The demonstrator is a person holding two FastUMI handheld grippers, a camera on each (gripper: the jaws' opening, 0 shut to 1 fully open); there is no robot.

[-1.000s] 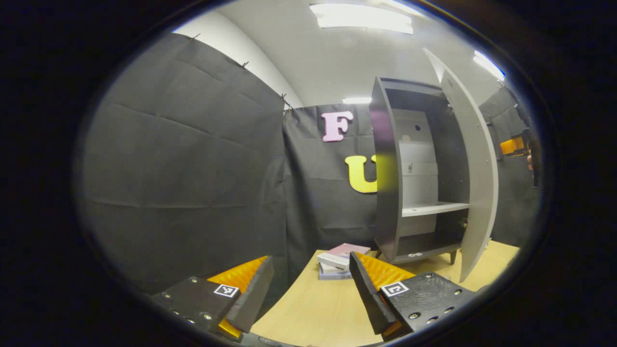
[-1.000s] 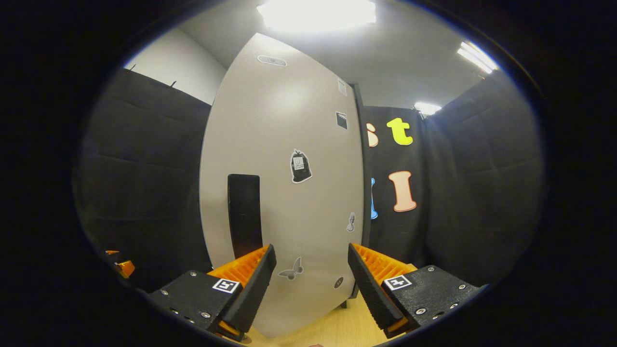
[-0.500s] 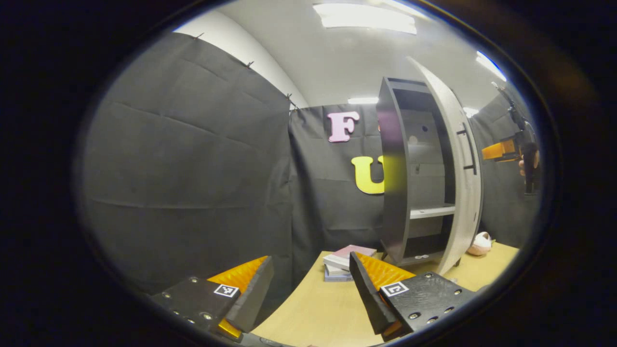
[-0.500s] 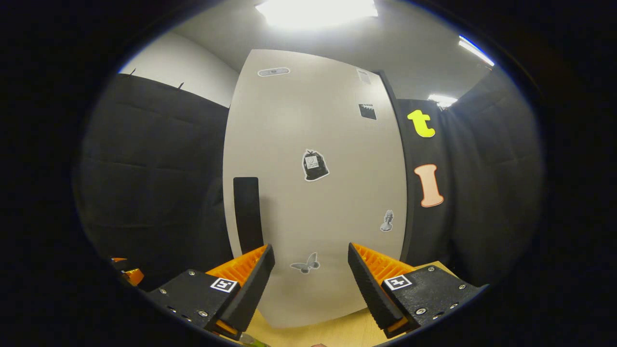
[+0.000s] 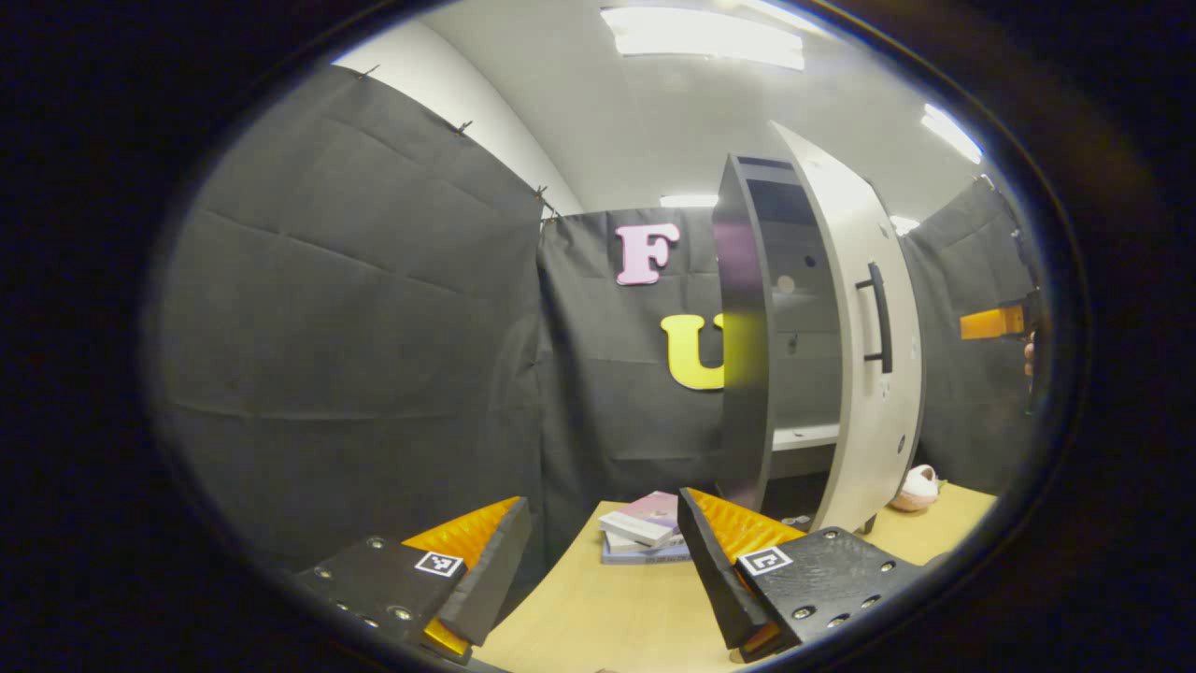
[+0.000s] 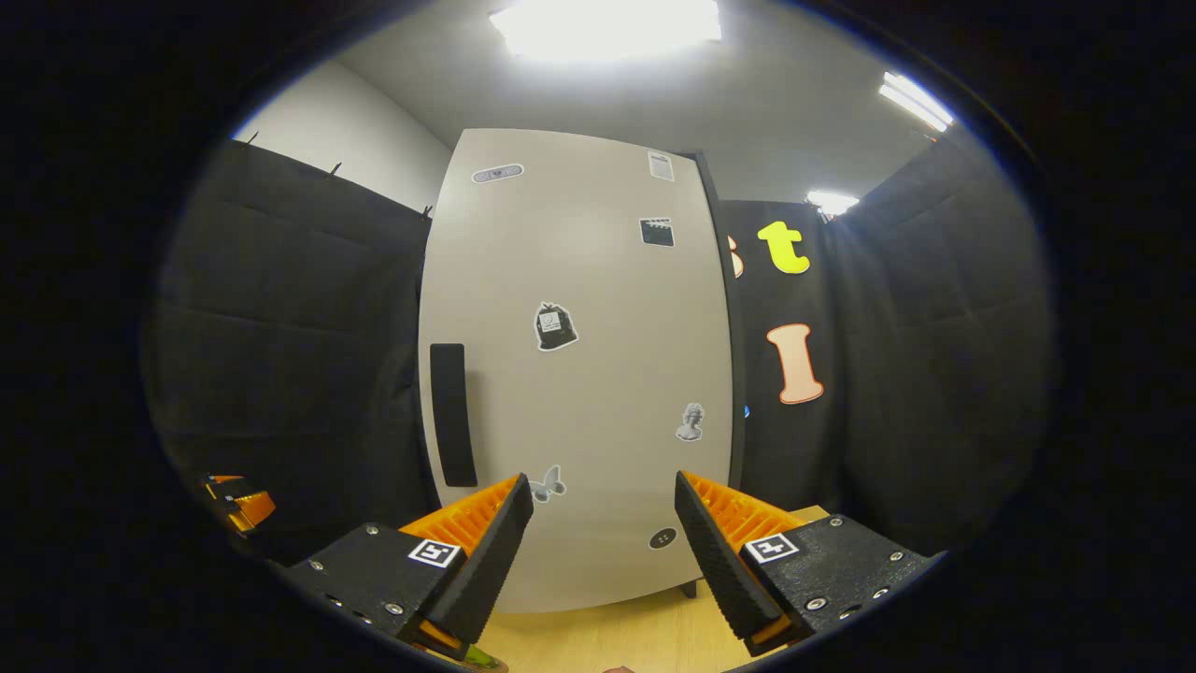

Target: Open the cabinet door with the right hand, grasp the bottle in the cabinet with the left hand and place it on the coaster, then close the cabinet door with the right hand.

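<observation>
Right gripper view: right gripper (image 6: 603, 551) fingers apart, facing cabinet door (image 6: 579, 374).

Books (image 5: 643, 530) on table (image 5: 598, 617), left of cabinet (image 5: 747, 355).

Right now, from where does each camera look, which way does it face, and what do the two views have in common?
Left gripper view: rides on the left gripper, off to the cabinet's side, looking at its dark wall, the door still ajar, books on the table; its own open fingers show, and the right gripper far right.
Right gripper view: rides on the right gripper, facing the door's front squarely; its own open fingers show, and the left gripper low at left.
Shared: door, handle, table, each other's gripper.
</observation>
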